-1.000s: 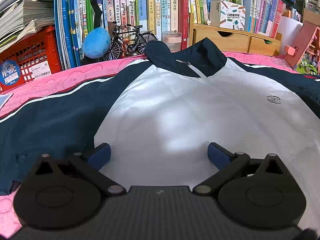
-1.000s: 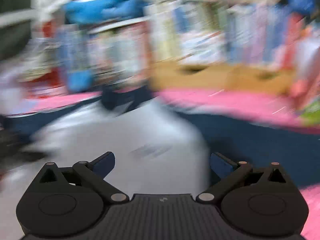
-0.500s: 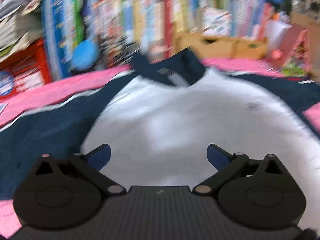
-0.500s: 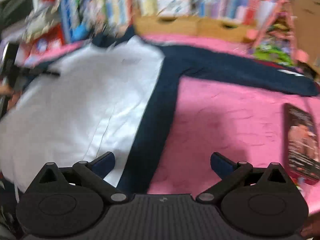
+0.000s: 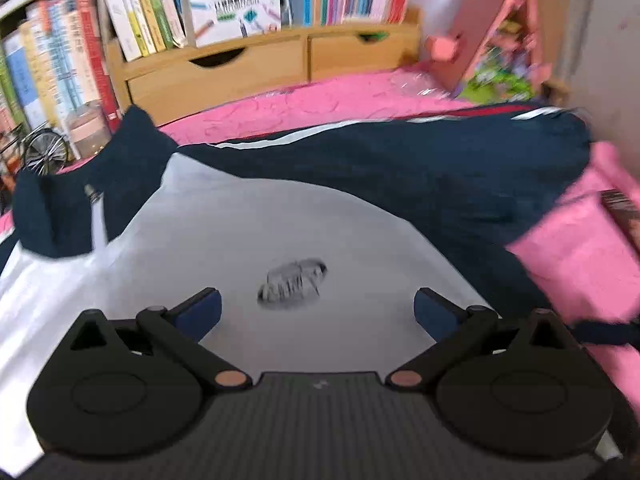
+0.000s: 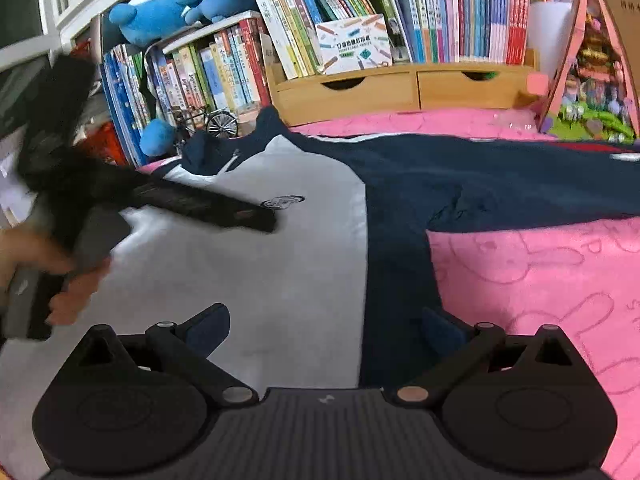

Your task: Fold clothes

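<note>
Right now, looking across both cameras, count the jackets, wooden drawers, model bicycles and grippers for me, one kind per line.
Jacket: 1
Wooden drawers: 2
Model bicycle: 1
Grippers, left gripper and right gripper: 2
Total: 6

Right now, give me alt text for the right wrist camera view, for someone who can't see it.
A white and navy zip-up jacket lies spread flat on a pink blanket, one navy sleeve stretched to the right. The open right gripper hovers over its side seam, while a hand holds the blurred left gripper near the chest logo. Crowded bookshelves stand behind.
</note>
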### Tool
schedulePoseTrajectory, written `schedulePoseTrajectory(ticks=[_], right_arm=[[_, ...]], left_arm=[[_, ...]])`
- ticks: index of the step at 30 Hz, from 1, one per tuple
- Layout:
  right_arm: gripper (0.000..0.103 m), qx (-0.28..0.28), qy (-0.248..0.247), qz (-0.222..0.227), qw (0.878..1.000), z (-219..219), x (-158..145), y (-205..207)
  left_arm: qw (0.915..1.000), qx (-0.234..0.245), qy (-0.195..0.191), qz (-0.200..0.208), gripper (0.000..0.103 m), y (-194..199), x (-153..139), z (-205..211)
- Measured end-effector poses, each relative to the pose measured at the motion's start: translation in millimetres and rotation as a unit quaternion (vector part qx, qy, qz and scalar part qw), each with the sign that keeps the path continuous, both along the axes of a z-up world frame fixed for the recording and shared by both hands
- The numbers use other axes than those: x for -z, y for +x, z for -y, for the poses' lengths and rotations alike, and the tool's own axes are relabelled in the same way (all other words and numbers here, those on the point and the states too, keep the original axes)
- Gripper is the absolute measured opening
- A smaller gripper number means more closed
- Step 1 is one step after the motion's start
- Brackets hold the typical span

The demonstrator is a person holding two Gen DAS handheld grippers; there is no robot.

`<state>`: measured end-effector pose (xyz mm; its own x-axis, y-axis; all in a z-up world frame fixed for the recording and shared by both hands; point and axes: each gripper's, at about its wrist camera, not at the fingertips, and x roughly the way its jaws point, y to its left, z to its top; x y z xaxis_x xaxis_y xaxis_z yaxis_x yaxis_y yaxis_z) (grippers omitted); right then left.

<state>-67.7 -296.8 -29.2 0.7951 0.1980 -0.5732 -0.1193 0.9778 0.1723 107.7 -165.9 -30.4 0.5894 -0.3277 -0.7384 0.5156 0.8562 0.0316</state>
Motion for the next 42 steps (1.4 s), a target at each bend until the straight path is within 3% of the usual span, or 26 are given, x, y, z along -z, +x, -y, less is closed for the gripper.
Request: schedulePoseTrajectory(ticks=[9,18,24,27,32,35,39,42], right_arm=[[0.103,0.038,0.056,0.003,0.998,16.3,7.4,0.3],[0.103,0.041,0.061,0.0,0.997,16.6,4.8,1.4],[0.103,0.043,0.058,-0.001,0.997,14.7,4.6,2.0],[0.103,0.045,0.058,-0.002,0.997,14.2,4.6,2.9],[0.103,0.045,0.062,-0.001,0.997,15.8,4.7,3.6],[0.103,0.045,0.059,-0.002,0.997,14.7,4.7,3.8],[0.103,0.046,0.052,-0.005,0.998,12.4,4.5,4.3],[0.103,0.046,0.039,-0.008,0.998,8.7,4.4,5.2]], left_arm=[[0.9978,-0.059,-0.022,0.019,0.103,75.5,11.8,25.9],[0.9947,-0.094,-0.014,0.04,0.103,132.9,14.9,43.6],[0.9925,-0.117,-0.013,0.032,0.103,154.2,13.5,49.8],[0.9932,-0.107,-0.018,0.041,0.093,141.4,0.8,44.4],[0.994,-0.065,-0.08,0.036,0.094,99.0,-28.3,8.5],[0.9947,-0.045,-0.076,0.053,0.096,54.4,-35.7,-30.2],[0.9961,-0.036,-0.017,0.079,0.1,-7.3,-30.9,-111.0],[0.9903,-0.057,0.079,0.098,0.1,-34.6,-17.9,-166.3]])
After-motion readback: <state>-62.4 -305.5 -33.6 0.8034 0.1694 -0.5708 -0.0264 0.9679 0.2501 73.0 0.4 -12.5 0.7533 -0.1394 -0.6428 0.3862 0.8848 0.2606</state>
